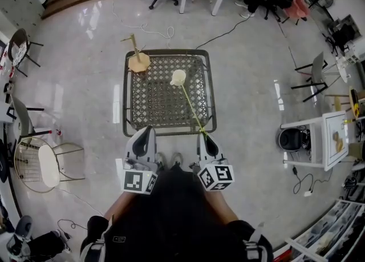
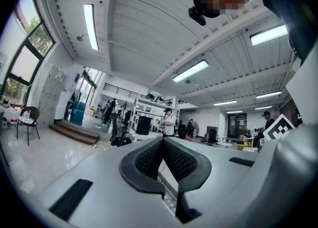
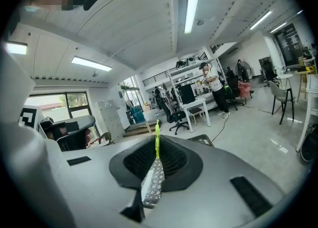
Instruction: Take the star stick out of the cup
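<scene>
Two grippers noted. Left gripper [image 1: 147, 131] is held clenched on nothing at the near edge of the mesh table [image 1: 154, 100]. One cup [image 1: 138, 61] is set at the far-left corner. One star stick [image 1: 178, 77] is pinched by right gripper [image 1: 203, 135], its head over the table's middle.

A dark tabletop [image 1: 128, 92] with a woven lattice surface filled the middle of the frame. At its upper left corner stood a tan octagonal cup [image 1: 138, 61]. The star stick [image 1: 178, 77] lay slanted above the lattice, its pale head near the centre and its thin yellow-green stem running down-right into the tip of the right tongs [image 1: 204, 137], which were closed on it. The left tongs [image 1: 145, 136] hung at the tabletop's lower edge, carrying nothing.
</scene>
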